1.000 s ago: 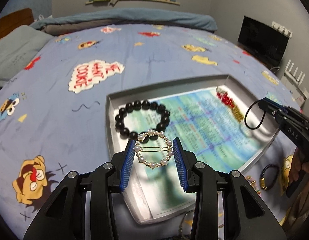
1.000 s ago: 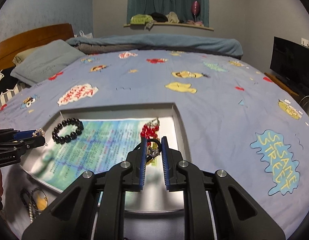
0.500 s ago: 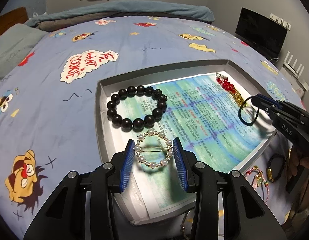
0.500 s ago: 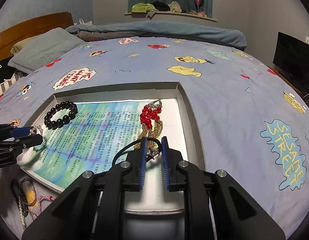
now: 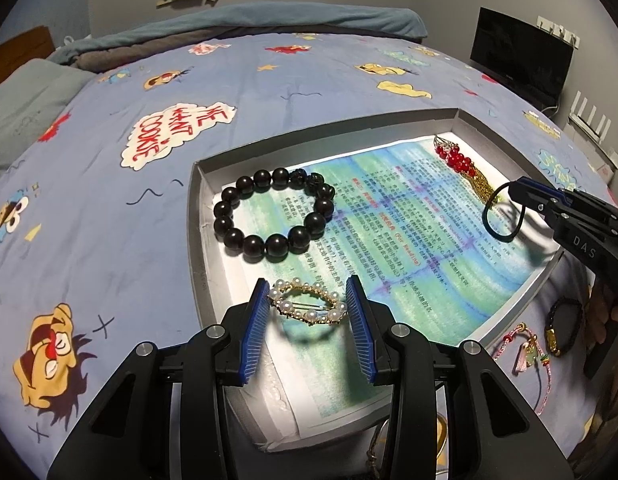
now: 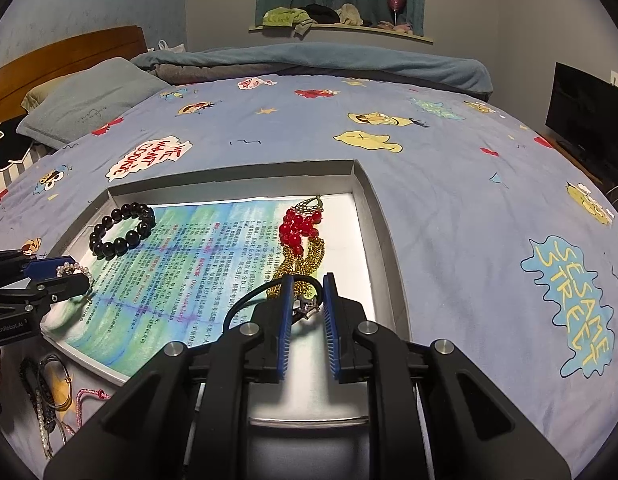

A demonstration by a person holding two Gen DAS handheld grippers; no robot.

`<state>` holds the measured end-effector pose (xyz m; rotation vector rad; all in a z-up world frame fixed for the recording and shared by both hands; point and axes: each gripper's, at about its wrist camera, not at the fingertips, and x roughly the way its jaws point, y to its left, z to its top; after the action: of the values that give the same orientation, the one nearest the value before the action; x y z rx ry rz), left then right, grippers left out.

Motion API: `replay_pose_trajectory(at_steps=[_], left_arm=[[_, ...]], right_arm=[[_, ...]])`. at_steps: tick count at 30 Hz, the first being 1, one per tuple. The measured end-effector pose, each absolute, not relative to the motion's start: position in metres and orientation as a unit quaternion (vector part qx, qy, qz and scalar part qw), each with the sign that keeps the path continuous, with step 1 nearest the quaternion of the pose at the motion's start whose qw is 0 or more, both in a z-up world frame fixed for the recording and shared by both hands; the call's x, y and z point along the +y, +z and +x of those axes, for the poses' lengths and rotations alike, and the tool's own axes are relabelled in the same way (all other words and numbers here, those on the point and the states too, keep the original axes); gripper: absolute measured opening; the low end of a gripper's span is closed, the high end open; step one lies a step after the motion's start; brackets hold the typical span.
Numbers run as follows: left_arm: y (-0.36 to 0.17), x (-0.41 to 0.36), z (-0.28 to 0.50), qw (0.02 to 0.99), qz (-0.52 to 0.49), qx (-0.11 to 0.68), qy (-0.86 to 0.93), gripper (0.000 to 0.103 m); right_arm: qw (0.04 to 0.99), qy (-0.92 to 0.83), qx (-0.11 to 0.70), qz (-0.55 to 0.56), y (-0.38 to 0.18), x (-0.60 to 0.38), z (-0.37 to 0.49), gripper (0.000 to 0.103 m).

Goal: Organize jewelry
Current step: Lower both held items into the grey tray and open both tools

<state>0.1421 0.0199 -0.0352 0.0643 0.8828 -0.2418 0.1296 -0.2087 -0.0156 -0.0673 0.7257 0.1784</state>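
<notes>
Left fingers (image 5: 309, 296) around pearl clip (image 5: 307, 307), right fingers (image 6: 306, 298) pinching black hair tie (image 5: 503, 216), over tray (image 5: 195, 216) with bead bracelet (image 5: 273, 214).

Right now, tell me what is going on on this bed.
A person is sorting jewelry into a shallow grey tray lined with printed paper. The left gripper is clamped on a pearl hair clip above the tray's near corner. The right gripper pinches a black cord loop with a small charm near the red bead and gold chain piece. A black bead bracelet already lies in the tray; more pieces wait outside on the sheet.
</notes>
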Motion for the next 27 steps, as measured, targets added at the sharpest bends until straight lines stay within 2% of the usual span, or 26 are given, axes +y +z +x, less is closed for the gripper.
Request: replay_pose_trajectory(at_steps=[8,10,17,22,23,24,27], left_arm=[[-0.034,0.021,0.139,0.902,0.032,0.415,-0.113,0.042],[-0.033,0.022,0.138,0.904,0.028,0.412,-0.114,0.043],[-0.028,0.026,0.136,0.909,0.022,0.402,-0.105,0.049],[-0.020,0.027,0.130,0.919,0.026,0.382,-0.096,0.058],[-0.018,0.029,0.128,0.921,0.021,0.378,-0.092,0.069],[-0.017,0.031,0.127,0.923,0.017,0.374,-0.088,0.076],[-0.011,0.035,0.123,0.927,0.010,0.366,-0.085,0.077]], right_arm=[[0.932,0.089,0.352,-0.023,-0.013,-0.210,0.127,0.017],[0.932,0.091,0.349,-0.019,-0.012,-0.211,0.125,0.027],[0.935,0.093,0.342,-0.007,-0.006,-0.213,0.122,0.033],[0.938,0.094,0.333,0.009,0.000,-0.216,0.119,0.051],[0.939,0.093,0.331,0.012,0.001,-0.217,0.117,0.054],[0.939,0.092,0.330,0.015,0.003,-0.218,0.116,0.058],[0.940,0.090,0.330,0.022,0.008,-0.222,0.111,0.069]])
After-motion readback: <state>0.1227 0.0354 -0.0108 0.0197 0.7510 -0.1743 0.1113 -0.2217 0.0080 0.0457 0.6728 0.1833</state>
